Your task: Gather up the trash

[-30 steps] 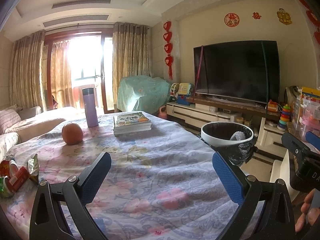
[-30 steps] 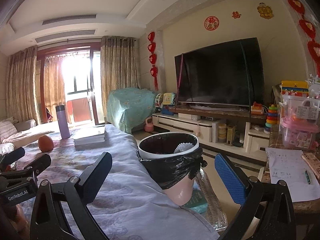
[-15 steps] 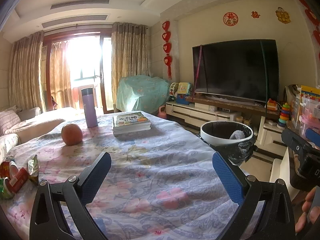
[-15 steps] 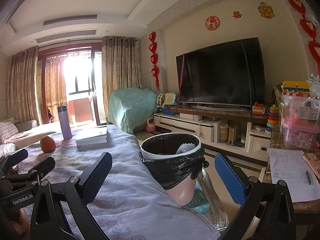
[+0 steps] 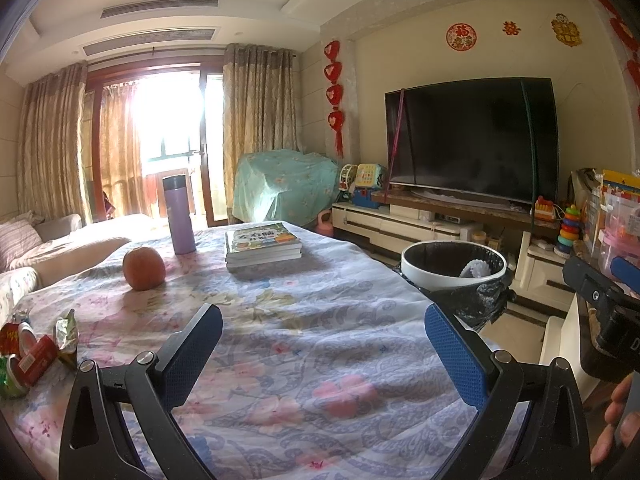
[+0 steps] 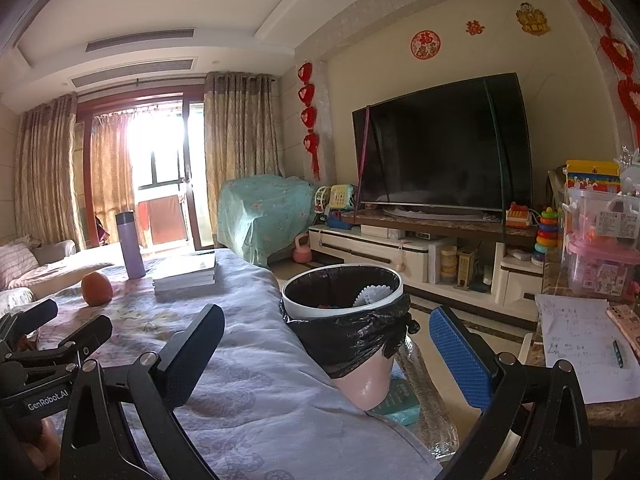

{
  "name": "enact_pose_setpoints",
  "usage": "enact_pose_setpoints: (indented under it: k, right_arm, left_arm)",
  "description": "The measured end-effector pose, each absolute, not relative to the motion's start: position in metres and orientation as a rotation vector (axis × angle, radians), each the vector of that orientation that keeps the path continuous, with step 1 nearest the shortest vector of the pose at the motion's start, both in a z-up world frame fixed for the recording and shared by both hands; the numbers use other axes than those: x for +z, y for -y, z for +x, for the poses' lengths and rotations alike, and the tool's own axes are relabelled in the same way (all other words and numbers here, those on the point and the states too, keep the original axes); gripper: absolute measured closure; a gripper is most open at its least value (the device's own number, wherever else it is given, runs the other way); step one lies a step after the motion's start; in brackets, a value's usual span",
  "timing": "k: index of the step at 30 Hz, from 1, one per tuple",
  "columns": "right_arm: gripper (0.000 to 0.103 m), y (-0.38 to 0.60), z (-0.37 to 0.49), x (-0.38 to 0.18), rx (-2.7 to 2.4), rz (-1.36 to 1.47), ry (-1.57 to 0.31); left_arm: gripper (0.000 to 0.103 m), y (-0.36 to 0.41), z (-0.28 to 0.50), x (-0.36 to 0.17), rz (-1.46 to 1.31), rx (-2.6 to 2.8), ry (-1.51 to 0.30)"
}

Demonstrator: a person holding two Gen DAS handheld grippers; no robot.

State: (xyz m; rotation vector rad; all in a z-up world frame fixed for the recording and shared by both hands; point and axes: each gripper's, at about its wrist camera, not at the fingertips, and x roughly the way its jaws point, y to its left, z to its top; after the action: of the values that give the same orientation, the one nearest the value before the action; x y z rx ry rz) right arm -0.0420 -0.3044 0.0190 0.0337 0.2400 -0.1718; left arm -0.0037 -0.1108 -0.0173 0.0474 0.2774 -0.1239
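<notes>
Crumpled snack wrappers [image 5: 36, 350] in red, green and silver lie at the table's left edge in the left wrist view. A pink trash bin [image 5: 452, 270] with a white rim and black liner stands off the table's right side; it holds a white crumpled piece, and shows closer in the right wrist view [image 6: 344, 308]. My left gripper [image 5: 322, 344] is open and empty above the flowered tablecloth. My right gripper [image 6: 326, 344] is open and empty, facing the bin.
An orange [image 5: 143, 268], a purple flask [image 5: 178, 216] and a stack of books [image 5: 262, 242] sit on the far half of the table [image 5: 304, 344]. A side table with paper [image 6: 580, 348] stands right. A TV unit [image 6: 420, 248] lies beyond the bin.
Both grippers shifted only slightly; the right wrist view drifted a little left so the bin sits further right. Both stay open and empty.
</notes>
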Motion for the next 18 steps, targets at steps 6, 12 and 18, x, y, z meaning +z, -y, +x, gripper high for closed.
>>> enact_pose_setpoints:
  k: [6, 12, 18]
  right_arm:
    - [0.0, 0.3045, -0.0422, 0.0192, -0.171, 0.035, -0.239]
    - [0.0, 0.3048, -0.042, 0.0189, -0.172, 0.034, -0.239]
    - [0.0, 0.3046, -0.042, 0.0193, -0.171, 0.035, -0.24]
  left_arm:
    - [0.001, 0.111, -0.004, -0.0173, 0.048, -0.123, -0.277]
    - [0.001, 0.1105, -0.0034, -0.0175, 0.05, -0.128, -0.277]
    - [0.001, 0.1097, -0.0033, -0.0179, 0.05, -0.129, -0.277]
